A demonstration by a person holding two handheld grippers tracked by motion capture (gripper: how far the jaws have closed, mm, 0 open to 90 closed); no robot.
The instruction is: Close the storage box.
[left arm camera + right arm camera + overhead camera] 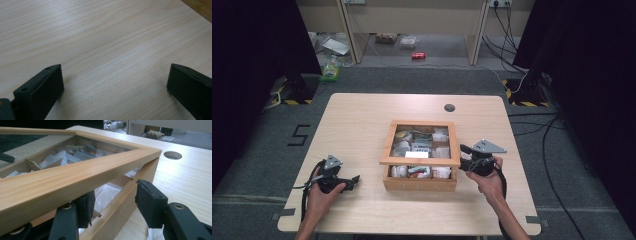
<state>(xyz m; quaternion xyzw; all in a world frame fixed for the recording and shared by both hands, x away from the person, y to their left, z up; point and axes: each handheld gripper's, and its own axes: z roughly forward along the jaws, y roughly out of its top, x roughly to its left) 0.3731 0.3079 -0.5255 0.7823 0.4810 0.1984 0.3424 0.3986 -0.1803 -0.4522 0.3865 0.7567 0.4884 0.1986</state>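
Right hand-held gripper point(113, 202) straddles wooden box point(130, 195) wall under raised lid point(75, 177).

Wood box point(130, 202) w/ smooth glass lid point(75, 173); matt wood table point(105, 45).

The high view looks forward and down from above the near edge of the table point(362, 115), taking in the whole top. The left gripper view sits low and close over bare tabletop point(105, 42). The right gripper view peers closely along the right side of the wooden box point(82, 173) (also in the high view point(419, 183)) toward the far edge.
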